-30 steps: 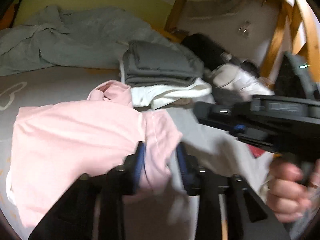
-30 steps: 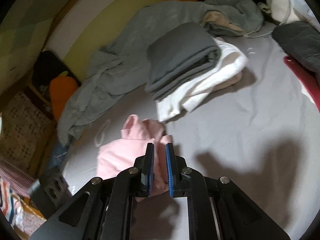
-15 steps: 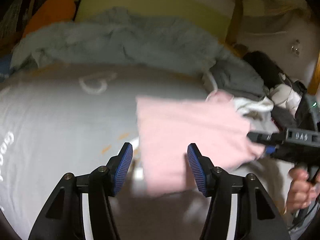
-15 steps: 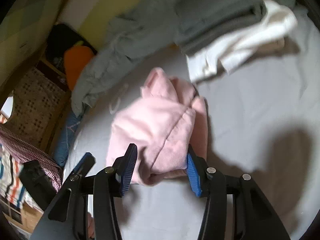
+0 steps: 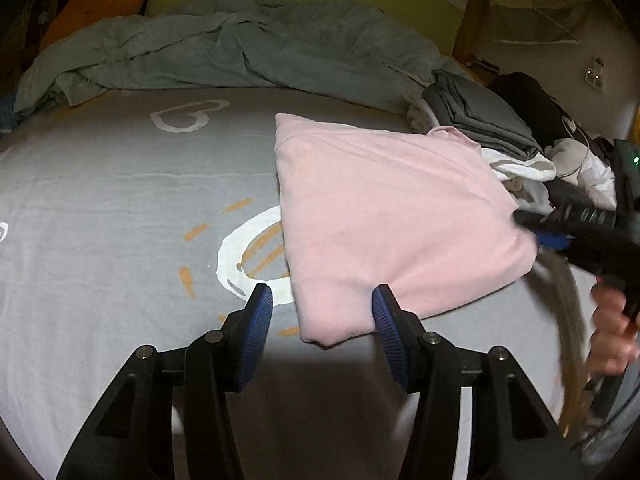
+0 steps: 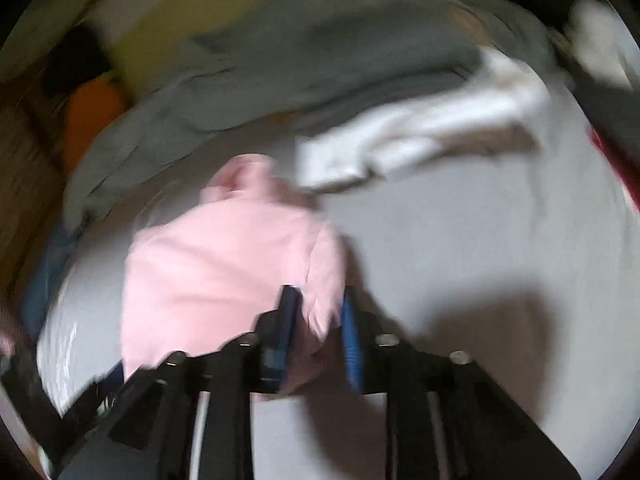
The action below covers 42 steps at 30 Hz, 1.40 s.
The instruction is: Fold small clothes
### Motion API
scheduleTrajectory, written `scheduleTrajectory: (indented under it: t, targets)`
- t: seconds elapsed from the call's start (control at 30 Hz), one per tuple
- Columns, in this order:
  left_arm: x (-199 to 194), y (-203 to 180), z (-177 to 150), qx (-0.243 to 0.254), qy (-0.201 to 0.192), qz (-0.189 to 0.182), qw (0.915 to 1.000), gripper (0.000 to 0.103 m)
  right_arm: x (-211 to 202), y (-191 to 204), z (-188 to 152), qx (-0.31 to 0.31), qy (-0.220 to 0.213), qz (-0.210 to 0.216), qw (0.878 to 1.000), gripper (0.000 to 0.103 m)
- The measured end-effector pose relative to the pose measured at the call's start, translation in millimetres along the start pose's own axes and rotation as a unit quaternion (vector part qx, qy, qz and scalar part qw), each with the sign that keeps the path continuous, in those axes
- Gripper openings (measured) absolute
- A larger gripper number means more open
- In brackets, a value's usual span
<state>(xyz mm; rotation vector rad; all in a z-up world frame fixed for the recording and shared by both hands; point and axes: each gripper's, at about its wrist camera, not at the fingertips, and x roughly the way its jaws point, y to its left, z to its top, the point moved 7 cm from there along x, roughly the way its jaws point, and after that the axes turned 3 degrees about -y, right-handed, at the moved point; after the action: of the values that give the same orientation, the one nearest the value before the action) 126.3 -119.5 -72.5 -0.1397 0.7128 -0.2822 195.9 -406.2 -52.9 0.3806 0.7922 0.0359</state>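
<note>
A pink garment [image 5: 392,216] lies folded flat on the grey bed sheet [image 5: 120,200]. My left gripper [image 5: 322,316] is open just above the sheet. The garment's near corner sits between its blue pads [image 5: 260,320], and neither pad touches the cloth. My right gripper [image 5: 552,240] is at the garment's right edge, held by a hand [image 5: 612,332]. The right wrist view is blurred: the right gripper [image 6: 318,324] has its jaws closing, and a thick fold of the pink garment [image 6: 224,264] fills the gap and meets both pads.
A stack of folded grey and white clothes [image 5: 480,124] sits just beyond the pink garment, smeared in the right wrist view [image 6: 420,132]. A crumpled grey-green blanket [image 5: 224,52] lies along the back. An orange cushion [image 5: 96,0] is at the far left.
My left gripper let go of the pink cloth, opened and drew back left. The garment went from bunched to folded flat. My right gripper opened wide, then narrowed on the garment's edge.
</note>
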Motion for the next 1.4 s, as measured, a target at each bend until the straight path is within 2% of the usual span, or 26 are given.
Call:
scheduleTrajectory:
  t: [0.13, 0.17, 0.23, 0.3, 0.33, 0.4, 0.43, 0.47, 0.5, 0.53, 0.63, 0.67, 0.7, 0.73, 0.77, 0.8, 0.83, 0.9, 0.93, 0.97, 1.0, 1.07, 1.17, 1.23, 1.33, 1.4]
  targets:
    - [0, 4, -1, -0.009, 0.0, -0.005, 0.9999, 0.052, -34, -28, 26, 0.033, -0.077, -0.05, 0.995, 0.03]
    - [0, 4, 0, -0.01, -0.001, -0.006, 0.9999, 0.052, -45, -30, 31, 0.038, -0.097, -0.042, 0.994, 0.03]
    - [-1, 5, 0, -0.012, -0.002, -0.007, 0.9999, 0.052, -55, -20, 34, 0.041, -0.102, 0.028, 0.994, 0.03]
    - [-1, 4, -1, -0.012, -0.002, -0.006, 0.9999, 0.052, -62, 9, 28, 0.006, -0.084, 0.136, 0.987, 0.03]
    - [-1, 5, -1, -0.011, -0.002, -0.006, 0.9999, 0.052, -62, 20, 24, -0.011, -0.07, 0.163, 0.984, 0.03]
    - [-1, 6, 0, -0.011, -0.003, -0.005, 0.9999, 0.052, -46, 51, 3, -0.054, 0.014, 0.209, 0.976, 0.03]
    - [-1, 6, 0, -0.01, -0.002, -0.006, 0.9999, 0.053, -33, 57, -8, -0.06, 0.061, 0.21, 0.974, 0.03]
    - [-1, 6, 0, -0.009, -0.002, -0.007, 0.9999, 0.054, -14, 56, -23, -0.063, 0.108, 0.176, 0.976, 0.029]
    - [-1, 6, 0, -0.008, -0.003, -0.006, 0.9999, 0.054, -4, 50, -28, -0.068, 0.113, 0.142, 0.981, 0.016]
    - [-1, 6, -1, -0.007, -0.004, -0.006, 1.0, 0.054, 0, 46, -29, -0.067, 0.106, 0.126, 0.984, 0.011]
    - [-2, 7, -1, -0.008, -0.004, -0.006, 0.9999, 0.054, -6, 38, -20, -0.045, 0.083, 0.101, 0.99, 0.008]
    - [-2, 6, -1, -0.01, -0.005, -0.005, 0.9999, 0.054, -9, 31, -16, -0.047, 0.066, 0.071, 0.994, 0.009]
    - [-2, 7, -1, -0.012, -0.005, -0.007, 0.9999, 0.054, -8, 24, -10, -0.055, 0.051, 0.024, 0.997, 0.018]
    - [-2, 7, -1, -0.015, -0.005, -0.01, 0.9998, 0.054, -8, 11, -6, -0.061, 0.033, -0.04, 0.997, 0.022]
    - [-3, 7, -1, -0.017, -0.006, -0.013, 0.9997, 0.054, -4, 1, -6, -0.055, 0.033, -0.063, 0.996, 0.022]
    - [-4, 7, 0, -0.021, -0.007, -0.021, 0.9995, 0.054, -1, -7, -7, -0.032, 0.042, -0.05, 0.997, 0.022]
    - [-8, 8, 2, -0.033, -0.011, -0.047, 0.9983, 0.054, -2, -12, -6, -0.002, 0.046, -0.019, 0.999, 0.022]
    - [-18, 12, 7, -0.071, -0.025, -0.112, 0.9909, 0.054, -21, -10, 8, 0.068, 0.008, 0.105, 0.992, 0.023]
    - [-22, 18, 11, -0.095, -0.034, -0.13, 0.9863, 0.055, -39, -6, 19, 0.09, -0.023, 0.171, 0.981, 0.024]
    - [-24, 25, 16, -0.119, -0.041, -0.139, 0.9822, 0.06, -51, -3, 25, 0.097, -0.044, 0.205, 0.973, 0.036]
    - [-23, 34, 22, -0.145, -0.041, -0.143, 0.9782, 0.063, -61, -2, 28, 0.099, -0.059, 0.224, 0.968, 0.06]
    - [-11, 51, 29, -0.192, -0.028, -0.135, 0.9716, 0.066, -67, 0, 29, 0.094, -0.068, 0.22, 0.968, 0.079]
    - [14, 63, 31, -0.237, 0.005, -0.148, 0.9603, 0.066, -59, -9, 20, 0.093, -0.027, 0.212, 0.972, 0.079]
    - [20, 57, 38, -0.225, 0.007, -0.161, 0.961, 0.066, -44, -14, 12, 0.105, 0.012, 0.193, 0.976, 0.08]
    - [31, 45, 42, -0.226, 0.025, -0.212, 0.9505, 0.066, -8, -10, 4, 0.081, 0.057, 0.187, 0.977, 0.08]
    - [37, 41, 44, -0.225, 0.028, -0.227, 0.9471, 0.066, 19, -14, 4, 0.057, 0.067, 0.181, 0.98, 0.08]
